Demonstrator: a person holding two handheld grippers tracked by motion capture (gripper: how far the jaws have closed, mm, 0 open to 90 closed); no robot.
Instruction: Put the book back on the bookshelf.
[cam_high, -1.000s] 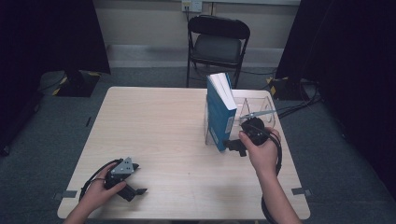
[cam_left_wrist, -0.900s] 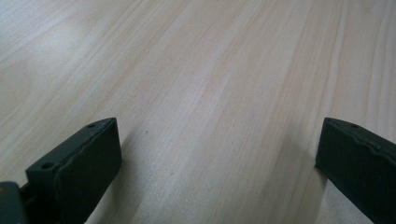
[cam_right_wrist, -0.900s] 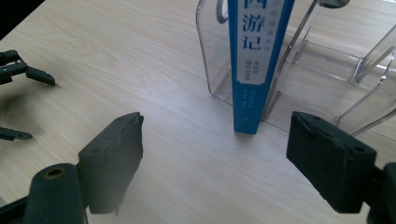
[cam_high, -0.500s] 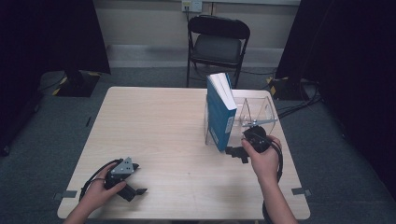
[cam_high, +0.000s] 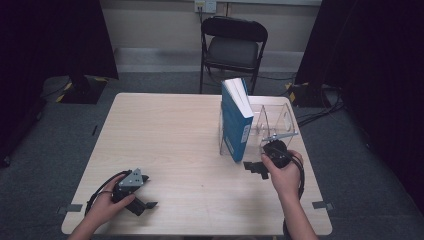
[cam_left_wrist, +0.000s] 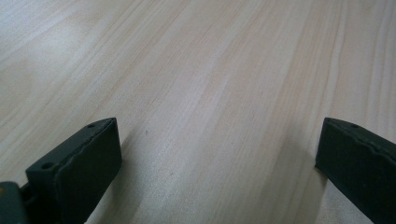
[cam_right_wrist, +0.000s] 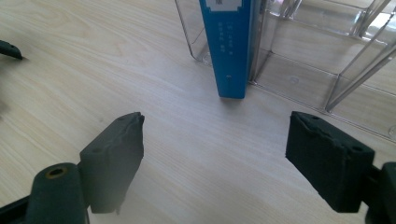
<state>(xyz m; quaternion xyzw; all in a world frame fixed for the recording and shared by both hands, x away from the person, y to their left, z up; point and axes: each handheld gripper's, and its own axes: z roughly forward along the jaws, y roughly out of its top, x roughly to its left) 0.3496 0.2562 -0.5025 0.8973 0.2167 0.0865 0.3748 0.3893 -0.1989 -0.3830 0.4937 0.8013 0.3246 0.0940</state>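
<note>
A blue book stands upright in the left slot of a clear acrylic rack on the right half of the wooden table. My right gripper lies low on the table just in front of the rack, open and holding nothing. In the right gripper view the book's spine and the rack sit a short way beyond my open right gripper. My left gripper rests near the table's front left corner. It shows open over bare wood.
A black folding chair stands behind the table's far edge. Cables lie on the floor at the right. Tape marks stick to the table's front corners. The other slots of the rack hold nothing.
My right gripper has drawn back from the book toward the table's near edge. The left gripper and the book have stayed put.
</note>
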